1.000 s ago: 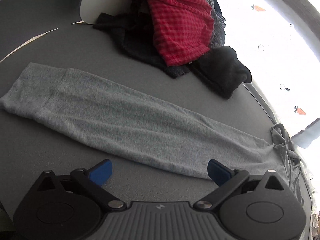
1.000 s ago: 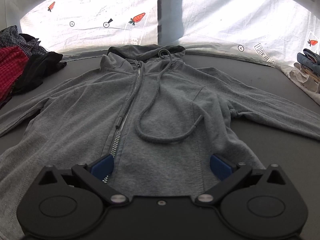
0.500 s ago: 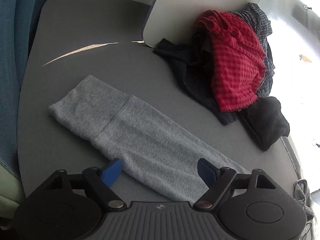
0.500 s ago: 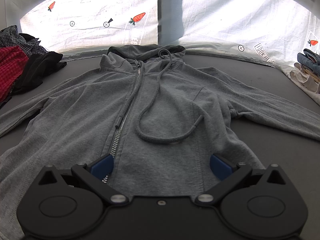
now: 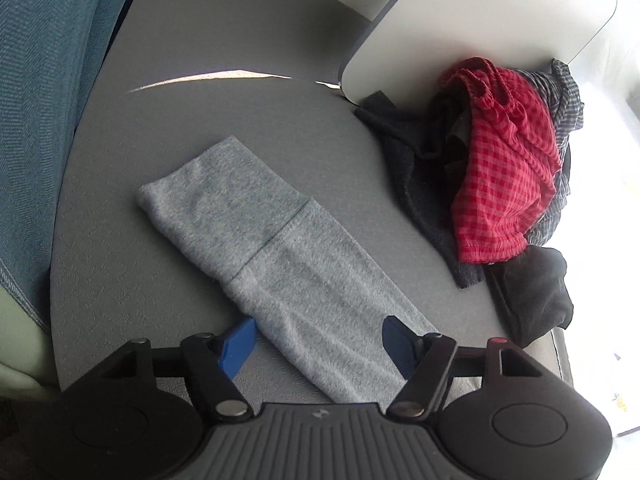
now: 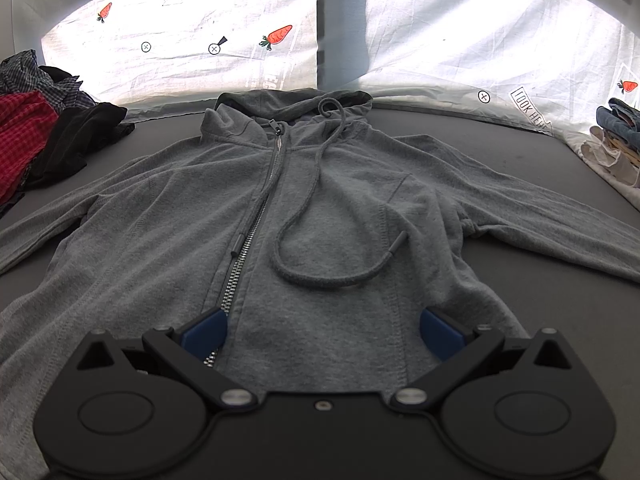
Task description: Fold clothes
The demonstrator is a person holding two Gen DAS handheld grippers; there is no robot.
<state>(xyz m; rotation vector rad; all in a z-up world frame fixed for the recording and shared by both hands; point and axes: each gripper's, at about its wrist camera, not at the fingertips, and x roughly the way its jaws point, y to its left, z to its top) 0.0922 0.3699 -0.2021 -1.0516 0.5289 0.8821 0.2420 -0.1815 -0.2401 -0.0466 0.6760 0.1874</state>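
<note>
The grey hoodie lies flat and face up on the table, its sleeve stretched out to the left. The left gripper is the nearer one — it straddles the sleeve, jaws closing with the cloth between them but not yet pinched. The sleeve's long axis runs from the gripper to the far-left cuff. The right gripper hovers spread over the hoodie's hem, holding nothing

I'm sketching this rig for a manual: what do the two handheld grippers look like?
Both match: black bodies with two round side housings, black linkage arms on silver pivots, blue finger pads. The left gripper has a ribbed grey centre and a red dot; the right gripper has a plain black centre.
</note>
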